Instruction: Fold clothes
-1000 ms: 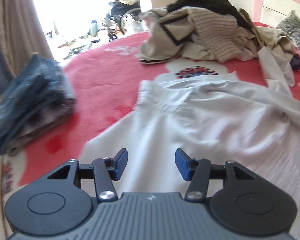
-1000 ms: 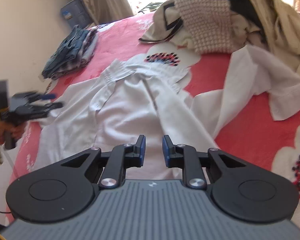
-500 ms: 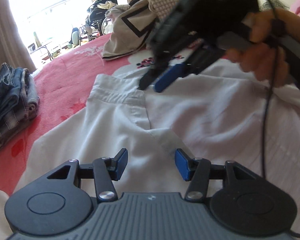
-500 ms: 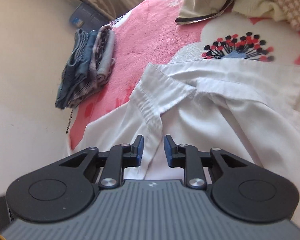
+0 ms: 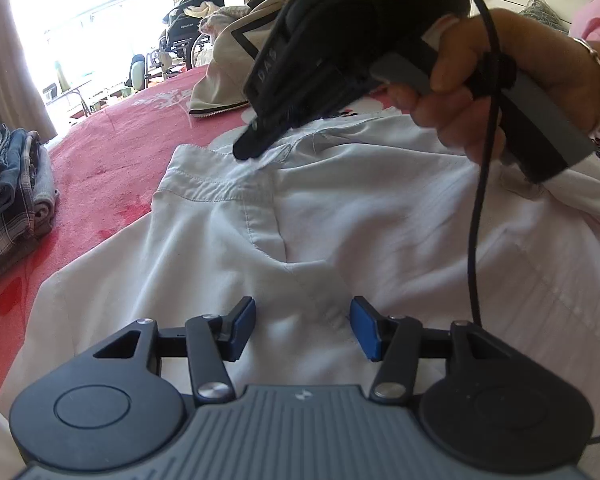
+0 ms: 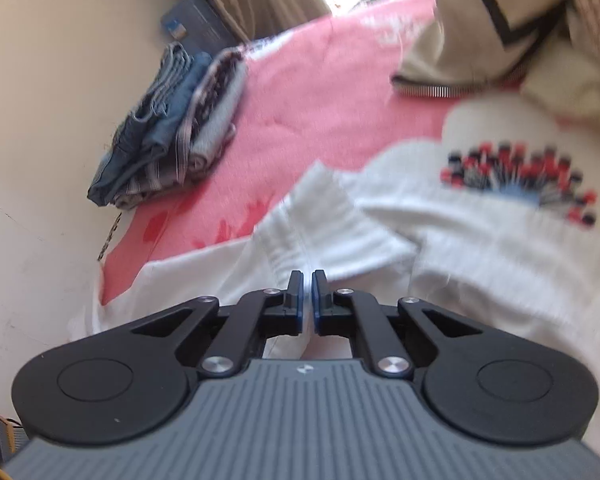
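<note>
Spreading across my pink bedspread [image 5: 112, 152] lies the white shirt [image 5: 380, 240], collar up towards the heap of unfolded clothes [image 6: 500, 32]. Folded jeans [image 6: 156, 136] sit stacked by the wall. My left gripper [image 5: 302, 328] hovers over the shirt front, jaws apart, nothing pinched. From its camera I see my right hand [image 5: 496, 84] and "DAS" on the tool body; the right view never shows that. My right gripper [image 6: 307, 296] has just been closing, pads nearly together at the collar; whether they pinch cloth I cannot tell.
</note>
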`<state>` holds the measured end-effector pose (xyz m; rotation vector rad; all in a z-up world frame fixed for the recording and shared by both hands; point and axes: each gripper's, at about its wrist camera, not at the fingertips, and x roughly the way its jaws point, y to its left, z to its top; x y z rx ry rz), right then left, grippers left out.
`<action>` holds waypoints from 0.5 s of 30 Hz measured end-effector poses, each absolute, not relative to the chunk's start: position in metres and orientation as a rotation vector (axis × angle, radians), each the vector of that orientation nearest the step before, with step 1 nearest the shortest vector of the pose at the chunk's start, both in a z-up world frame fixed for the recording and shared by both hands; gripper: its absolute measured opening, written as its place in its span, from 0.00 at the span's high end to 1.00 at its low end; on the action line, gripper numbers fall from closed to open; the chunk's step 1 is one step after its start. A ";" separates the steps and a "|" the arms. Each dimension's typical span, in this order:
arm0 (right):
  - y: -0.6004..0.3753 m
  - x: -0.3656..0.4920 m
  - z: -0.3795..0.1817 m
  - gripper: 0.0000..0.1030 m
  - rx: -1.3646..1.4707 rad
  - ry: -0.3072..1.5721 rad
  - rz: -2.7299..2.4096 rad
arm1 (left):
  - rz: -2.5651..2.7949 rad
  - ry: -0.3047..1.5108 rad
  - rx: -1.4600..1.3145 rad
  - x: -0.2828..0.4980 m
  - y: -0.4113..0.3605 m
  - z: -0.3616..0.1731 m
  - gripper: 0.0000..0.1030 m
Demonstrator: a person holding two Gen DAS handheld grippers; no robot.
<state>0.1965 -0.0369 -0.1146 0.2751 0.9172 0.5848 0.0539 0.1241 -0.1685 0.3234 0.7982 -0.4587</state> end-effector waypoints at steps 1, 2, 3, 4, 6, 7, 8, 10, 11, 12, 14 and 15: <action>-0.035 0.197 -0.111 0.98 0.245 0.890 0.575 | -0.459 0.799 0.325 0.054 0.124 -0.169 0.47; -0.033 0.199 -0.109 0.98 0.215 0.873 0.565 | -0.458 0.799 0.329 0.054 0.123 -0.169 0.46; -0.030 0.200 -0.111 0.98 0.187 0.873 0.555 | -0.456 0.800 0.333 0.054 0.123 -0.169 0.46; -0.028 0.202 -0.114 0.98 0.159 0.872 0.545 | -0.454 0.799 0.335 0.054 0.122 -0.169 0.45; -0.023 0.205 -0.118 0.98 0.109 0.873 0.526 | -0.454 0.798 0.339 0.054 0.121 -0.169 0.45; -0.027 0.207 -0.120 0.97 0.157 0.892 0.522 | -0.455 0.796 0.340 0.053 0.122 -0.169 0.45; -0.033 0.208 -0.121 0.94 0.221 0.911 0.530 | -0.456 0.793 0.339 0.052 0.122 -0.170 0.45; -0.046 0.203 -0.119 0.93 0.337 0.936 0.553 | -0.459 0.787 0.336 0.050 0.123 -0.171 0.44; -0.050 0.201 -0.118 0.92 0.371 0.943 0.564 | -0.459 0.786 0.333 0.050 0.124 -0.172 0.44; -0.050 0.200 -0.119 0.90 0.370 0.954 0.569 | -0.460 0.787 0.330 0.051 0.125 -0.172 0.43; -0.051 0.199 -0.122 0.71 0.369 0.975 0.578 | -0.461 0.790 0.323 0.053 0.126 -0.172 0.43; -0.050 0.199 -0.124 0.70 0.367 0.987 0.583 | -0.462 0.790 0.324 0.054 0.126 -0.172 0.43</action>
